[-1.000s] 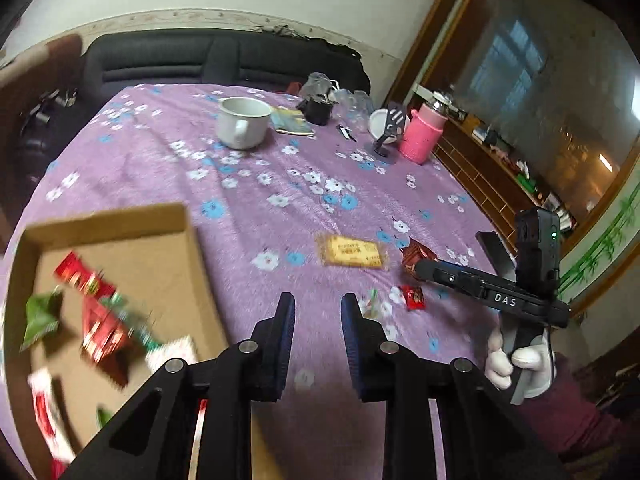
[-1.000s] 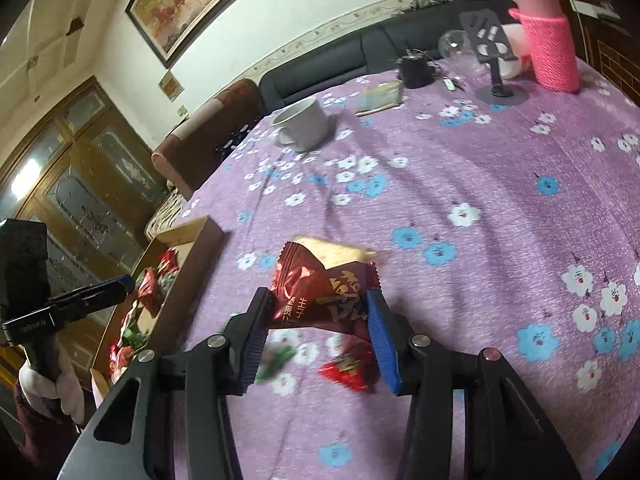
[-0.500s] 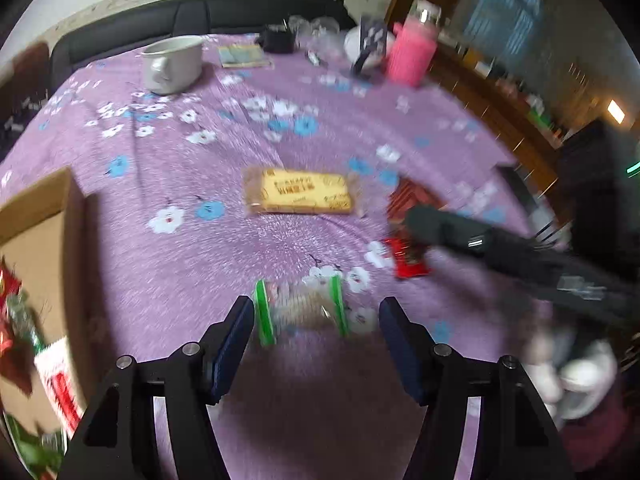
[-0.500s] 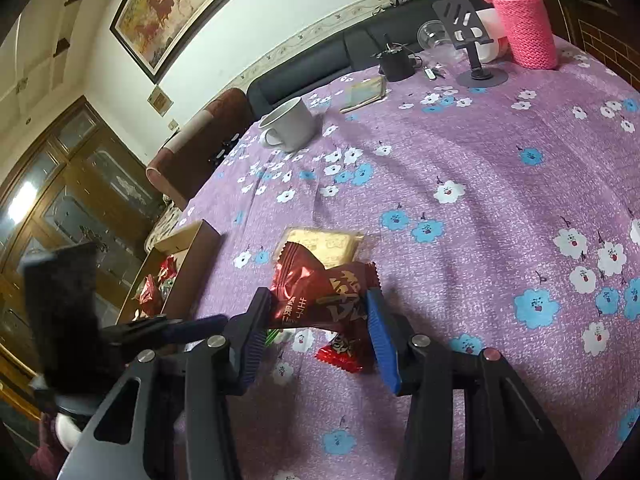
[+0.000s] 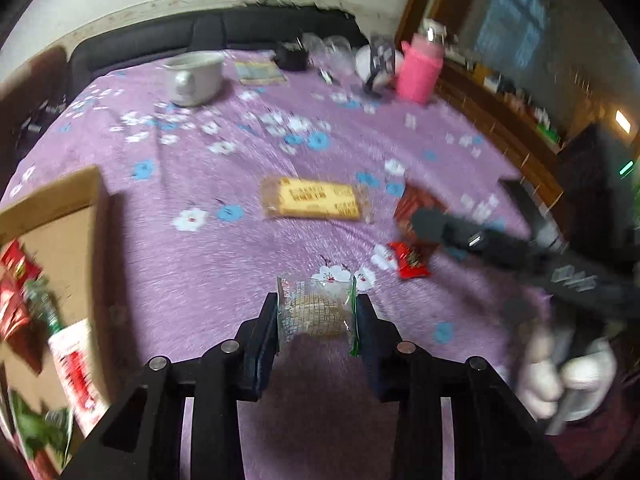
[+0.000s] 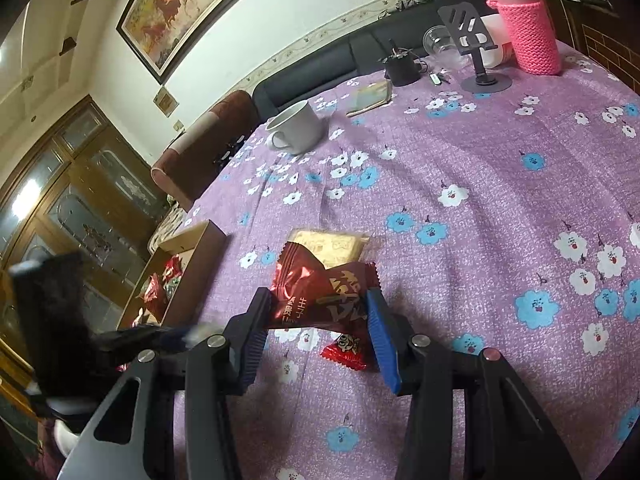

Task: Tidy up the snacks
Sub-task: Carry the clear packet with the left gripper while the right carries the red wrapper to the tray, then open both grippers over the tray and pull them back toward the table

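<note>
Snacks gripped both sides — left gripper [image 5: 316,314] clamps clear pack [image 5: 316,312], right gripper [image 6: 316,312] clamps red pack [image 6: 320,292]; lift clear, carry over box [image 5: 60,216] before releasing.

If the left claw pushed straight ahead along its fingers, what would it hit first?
Probably the yellow cracker packet, lying flat on the purple tablecloth ahead of the left claw, which is shut on the clear snack packet. Depth is unclear; it might pass above.
</note>
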`<control>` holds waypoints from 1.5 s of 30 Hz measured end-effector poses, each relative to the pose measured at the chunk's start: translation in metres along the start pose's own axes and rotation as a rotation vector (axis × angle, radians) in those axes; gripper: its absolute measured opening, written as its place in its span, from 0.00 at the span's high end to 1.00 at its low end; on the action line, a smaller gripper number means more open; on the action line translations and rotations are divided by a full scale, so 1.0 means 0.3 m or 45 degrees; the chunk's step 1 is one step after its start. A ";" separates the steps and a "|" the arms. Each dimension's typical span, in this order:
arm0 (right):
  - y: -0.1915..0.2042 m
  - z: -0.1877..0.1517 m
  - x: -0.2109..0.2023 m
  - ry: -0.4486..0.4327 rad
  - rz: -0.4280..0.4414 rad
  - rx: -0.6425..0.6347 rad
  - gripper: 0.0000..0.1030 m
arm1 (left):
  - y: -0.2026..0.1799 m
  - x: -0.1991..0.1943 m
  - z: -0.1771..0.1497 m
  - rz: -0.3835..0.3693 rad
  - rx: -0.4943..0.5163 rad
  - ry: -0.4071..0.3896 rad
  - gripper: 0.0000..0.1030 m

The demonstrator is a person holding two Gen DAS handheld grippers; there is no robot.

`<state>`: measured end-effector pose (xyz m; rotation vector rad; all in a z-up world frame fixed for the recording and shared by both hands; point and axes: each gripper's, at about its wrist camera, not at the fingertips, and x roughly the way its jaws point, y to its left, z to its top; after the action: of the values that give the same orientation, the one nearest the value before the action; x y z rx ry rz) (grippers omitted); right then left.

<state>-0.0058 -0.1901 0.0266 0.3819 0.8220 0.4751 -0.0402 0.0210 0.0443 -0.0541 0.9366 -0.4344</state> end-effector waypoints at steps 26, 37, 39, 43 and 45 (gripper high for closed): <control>0.734 -0.128 0.259 0.287 0.153 -0.503 0.54 | 0.392 -0.328 -0.328 0.018 -0.397 -0.082 0.39; 0.848 -0.153 0.403 0.278 0.019 -0.595 0.52 | 0.441 -0.522 -0.369 0.196 -0.406 -0.274 0.10; 0.847 -0.146 0.392 0.259 0.022 -0.583 0.46 | 0.450 -0.537 -0.373 0.203 -0.421 -0.290 0.09; 0.827 -0.118 0.319 0.187 0.019 -0.566 0.43 | 0.459 -0.561 -0.386 0.199 -0.423 -0.341 0.09; 0.796 -0.102 0.261 0.132 0.006 -0.544 0.38 | 0.452 -0.560 -0.387 0.199 -0.413 -0.349 0.09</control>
<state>-0.0439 0.0548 0.0791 -0.0361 0.7951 0.6625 -0.1721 0.2257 0.0726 -0.3254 0.7265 -0.1220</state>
